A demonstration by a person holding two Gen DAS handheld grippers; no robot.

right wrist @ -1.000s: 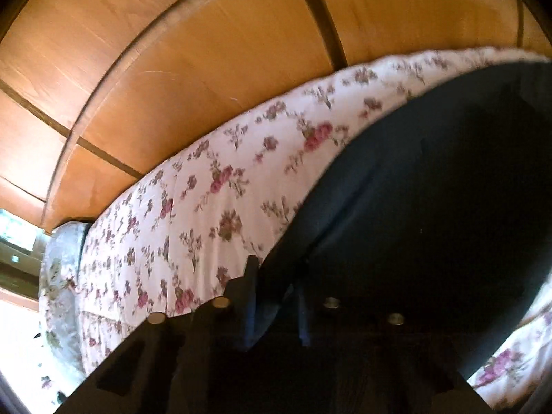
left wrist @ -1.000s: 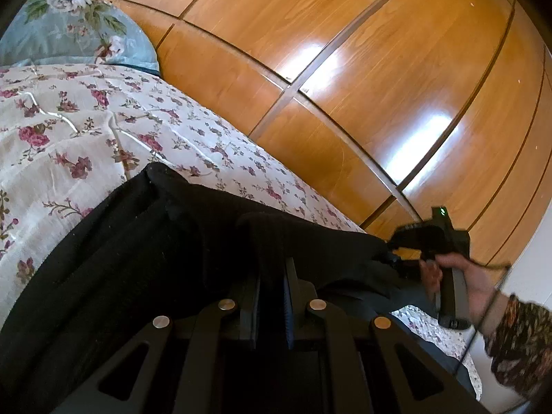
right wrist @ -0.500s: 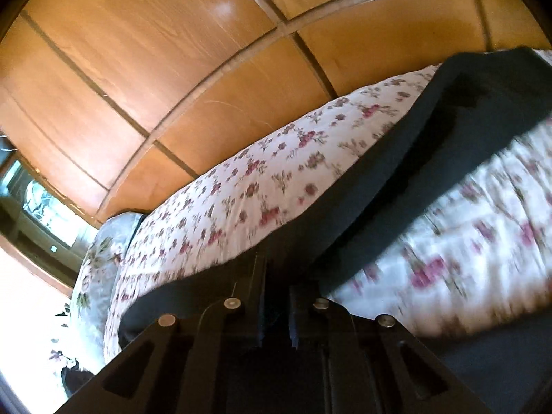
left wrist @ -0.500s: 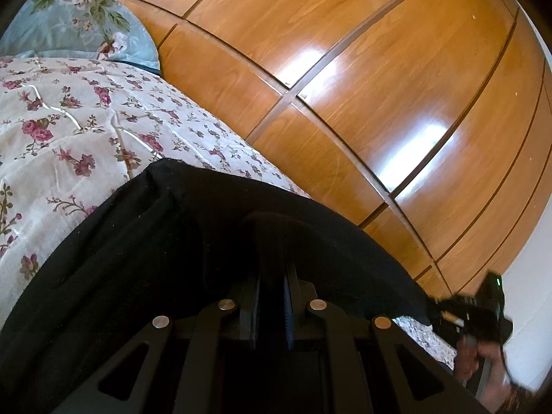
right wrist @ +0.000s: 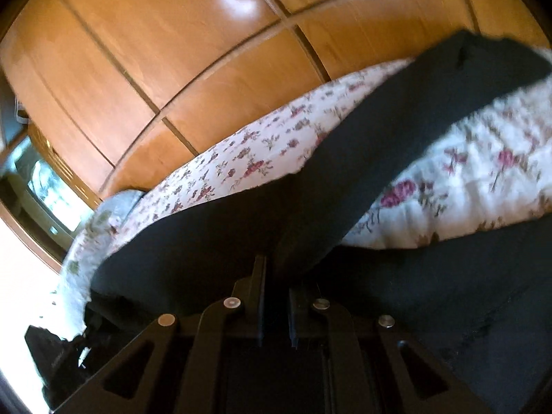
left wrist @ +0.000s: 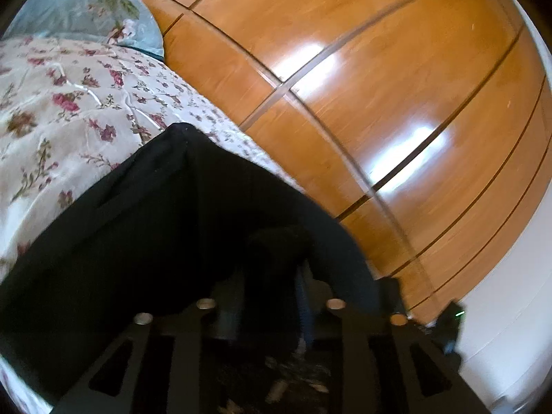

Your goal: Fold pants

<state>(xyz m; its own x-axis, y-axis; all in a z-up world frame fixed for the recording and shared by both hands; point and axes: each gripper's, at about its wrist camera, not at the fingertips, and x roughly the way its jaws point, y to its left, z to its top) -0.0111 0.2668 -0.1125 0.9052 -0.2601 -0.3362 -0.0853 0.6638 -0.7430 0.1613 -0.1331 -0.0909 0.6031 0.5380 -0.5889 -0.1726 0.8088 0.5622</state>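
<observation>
Floral bedspread (left wrist: 69,110), pants (right wrist: 396,131) in right gripper (right wrist: 276,296)

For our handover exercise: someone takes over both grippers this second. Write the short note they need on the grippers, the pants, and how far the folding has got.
Left gripper: jaws have just been opening; black pants fabric sits between the fingers, so the grip is letting go.
Right gripper: shut on a fold of the pants.
Pants: spread on the floral bedspread beside the wooden wardrobe; from the right gripper one dark strip runs up across the bedspread.
Done: fabric gripped and pulled out along the bed.
Left: no finished fold shows; lay the held part over and flatten it.
</observation>
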